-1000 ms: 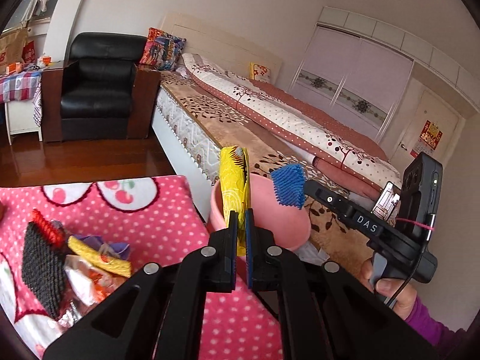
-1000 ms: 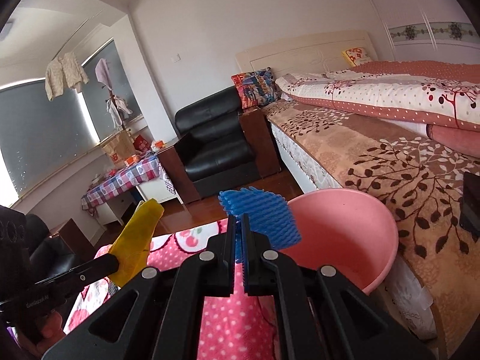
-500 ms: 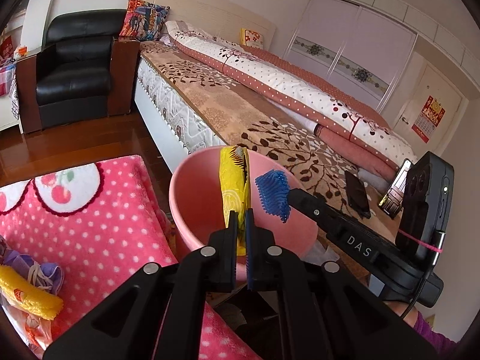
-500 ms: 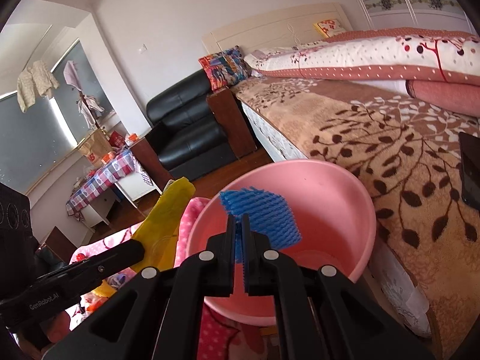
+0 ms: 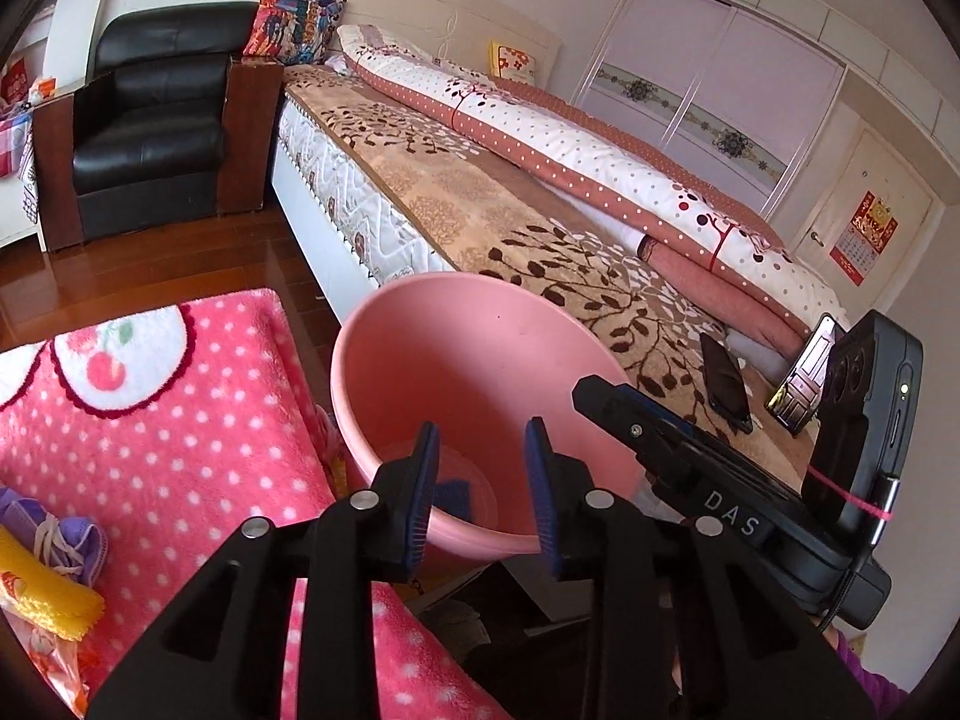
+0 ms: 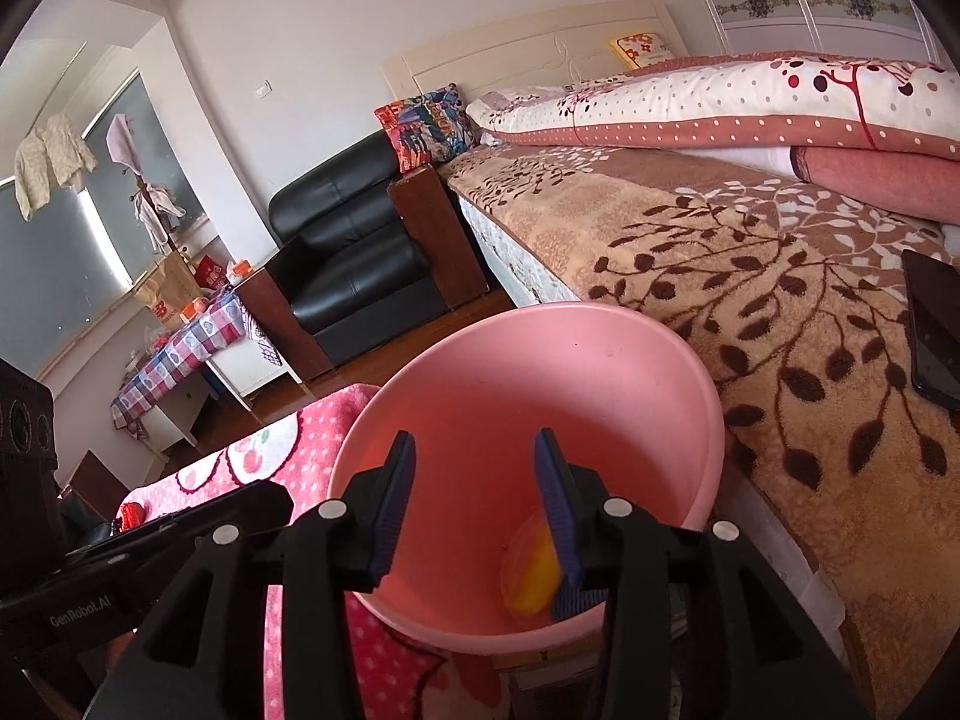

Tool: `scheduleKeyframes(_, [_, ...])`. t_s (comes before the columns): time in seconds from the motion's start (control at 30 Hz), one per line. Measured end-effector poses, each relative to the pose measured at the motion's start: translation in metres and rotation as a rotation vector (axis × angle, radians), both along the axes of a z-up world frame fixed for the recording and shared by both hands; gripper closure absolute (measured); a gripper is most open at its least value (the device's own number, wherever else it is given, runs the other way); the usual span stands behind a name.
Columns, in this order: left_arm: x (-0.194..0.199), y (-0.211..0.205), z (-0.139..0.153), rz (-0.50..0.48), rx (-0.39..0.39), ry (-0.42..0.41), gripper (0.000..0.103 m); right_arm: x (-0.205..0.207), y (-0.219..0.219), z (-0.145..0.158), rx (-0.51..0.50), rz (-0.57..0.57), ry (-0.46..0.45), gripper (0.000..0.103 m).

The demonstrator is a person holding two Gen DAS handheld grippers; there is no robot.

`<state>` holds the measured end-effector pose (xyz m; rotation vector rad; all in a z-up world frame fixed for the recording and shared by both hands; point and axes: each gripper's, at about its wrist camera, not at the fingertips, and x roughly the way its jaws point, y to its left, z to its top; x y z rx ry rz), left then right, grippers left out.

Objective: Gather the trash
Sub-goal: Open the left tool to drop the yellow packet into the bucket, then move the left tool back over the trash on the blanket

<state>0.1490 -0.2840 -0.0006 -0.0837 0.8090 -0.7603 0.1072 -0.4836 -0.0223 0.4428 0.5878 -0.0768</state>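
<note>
We're hovering both grippers, left [image 5: 480, 483] and right [image 6: 474, 501], jaws apart and empty, over the pink basin [image 5: 384, 324]. Remaining wrappers [image 5: 42, 588] are lying left on the blanket [image 5: 180, 420], nearer the left gripper.

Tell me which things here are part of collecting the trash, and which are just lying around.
Part of the job:
pink basin
yellow wrapper in the basin
blue foam net in the basin
yellow packet on the pink blanket

Just lying about:
black phone on the bed
black armchair
patterned cushion

Blue scrap [image 5: 454, 491] half hidden behind hand-held gripper [image 5: 480, 483]
</note>
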Motion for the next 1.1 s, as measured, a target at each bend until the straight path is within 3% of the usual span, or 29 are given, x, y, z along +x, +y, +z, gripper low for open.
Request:
scheduleKeyframes(0.53, [-0.052, 0.062, 0.045, 0.093, 0.013, -0.14, 0.074, -0.045, 0.082, 0.04, -0.062, 0.091, -0.074, 0.05])
scheduleKeyframes(1.0, [-0.094, 0.174, 0.051, 0.261, 0.032, -0.203, 0.073, -0.075, 0.173, 0.042, -0.093, 0.234, -0.05, 0.049])
scheduleKeyframes(1.1, [-0.097, 0.201, 0.047, 0.321, 0.03, -0.196, 0.062, -0.079, 0.186, 0.04, -0.101, 0.254, -0.039, 0.049])
